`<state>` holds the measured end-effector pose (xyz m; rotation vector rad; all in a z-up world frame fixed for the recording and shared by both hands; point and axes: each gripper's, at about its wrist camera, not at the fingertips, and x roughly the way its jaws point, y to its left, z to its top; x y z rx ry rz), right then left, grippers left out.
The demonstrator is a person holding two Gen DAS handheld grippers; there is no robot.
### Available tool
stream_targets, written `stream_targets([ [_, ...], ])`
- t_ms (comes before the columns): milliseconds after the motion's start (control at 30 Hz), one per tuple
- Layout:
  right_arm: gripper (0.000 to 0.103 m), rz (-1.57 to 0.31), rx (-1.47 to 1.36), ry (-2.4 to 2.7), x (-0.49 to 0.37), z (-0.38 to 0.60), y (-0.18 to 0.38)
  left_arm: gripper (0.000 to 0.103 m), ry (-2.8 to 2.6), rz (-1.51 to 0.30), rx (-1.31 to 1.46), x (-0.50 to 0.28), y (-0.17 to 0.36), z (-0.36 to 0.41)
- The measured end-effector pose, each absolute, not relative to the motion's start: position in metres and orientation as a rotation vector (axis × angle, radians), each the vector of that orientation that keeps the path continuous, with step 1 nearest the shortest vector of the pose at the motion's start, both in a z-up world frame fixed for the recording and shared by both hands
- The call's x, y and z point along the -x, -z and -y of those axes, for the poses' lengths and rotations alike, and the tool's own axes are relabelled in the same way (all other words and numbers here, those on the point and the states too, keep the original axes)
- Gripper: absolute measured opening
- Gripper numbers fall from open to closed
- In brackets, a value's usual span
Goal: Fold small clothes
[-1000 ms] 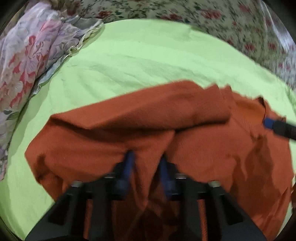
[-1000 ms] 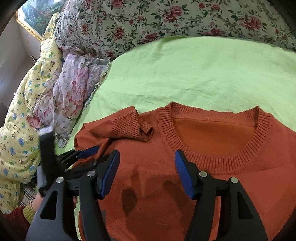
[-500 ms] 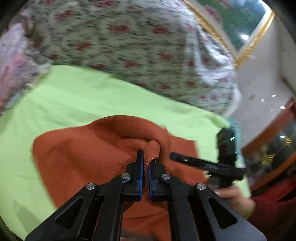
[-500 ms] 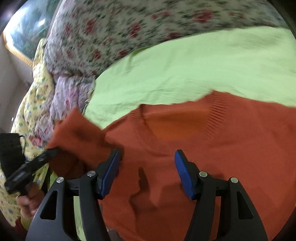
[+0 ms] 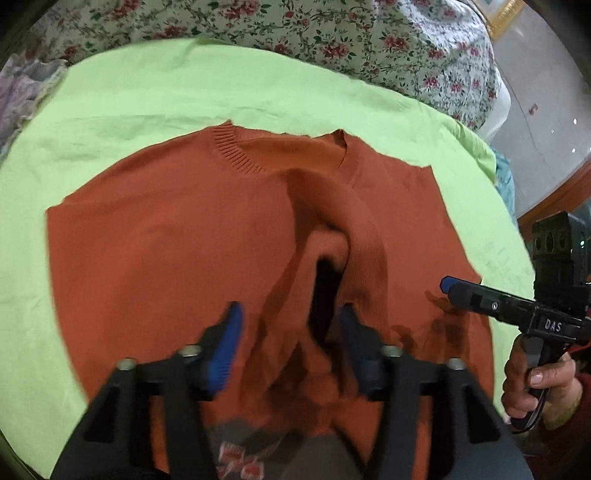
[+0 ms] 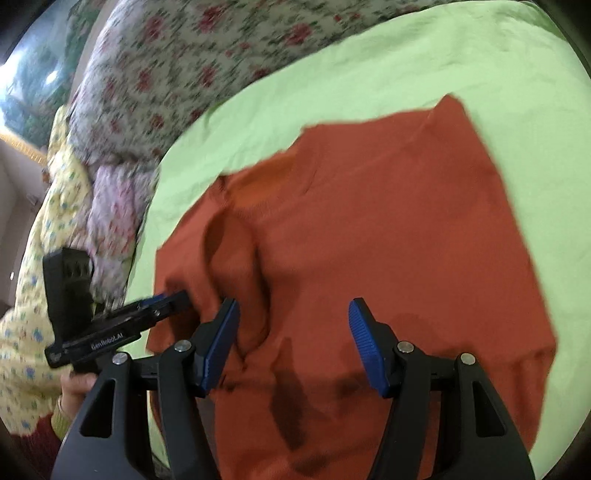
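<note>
Left gripper (image 5: pixel 290 343) now open, sleeve (image 5: pixel 332 236) released onto sweater (image 6: pixel 388 236).

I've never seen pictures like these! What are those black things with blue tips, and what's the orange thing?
They are tongs that a person holds, one in each hand, each with a small camera looking along its blue tips. One picture comes from the left tongs, the other from the right tongs. Both are open and hold nothing. Under them an orange sweater lies on a green sheet, one sleeve laid across its front. A flowered quilt lies behind it.
</note>
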<state>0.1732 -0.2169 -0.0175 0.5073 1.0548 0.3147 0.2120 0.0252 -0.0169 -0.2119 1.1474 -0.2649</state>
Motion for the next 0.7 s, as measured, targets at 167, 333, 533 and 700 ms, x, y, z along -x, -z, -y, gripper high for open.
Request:
stream_targets([
  [167, 0.063, -1.081, -0.452, -0.412, -0.162, 0.179, 0.024, 0.059, 0.142, -1.128, 0.185, -0.177, 0.007, -0.054],
  [333, 0.062, -1.109, -0.435, -0.458, -0.173, 0.15, 0.038, 0.06, 0.038, -1.143, 0.14, -0.163, 0.018, -0.08],
  [533, 0.005, -1.185, -0.391, -0.505, -0.179, 0.132, 0.049, 0.06, -0.036, -1.15, 0.08, -0.145, 0.033, -0.085],
  [700, 0.005, -1.115, -0.354, -0.458, -0.178, 0.175, 0.012, 0.059, -0.056, -1.146, 0.127, -0.144, 0.039, -0.096],
])
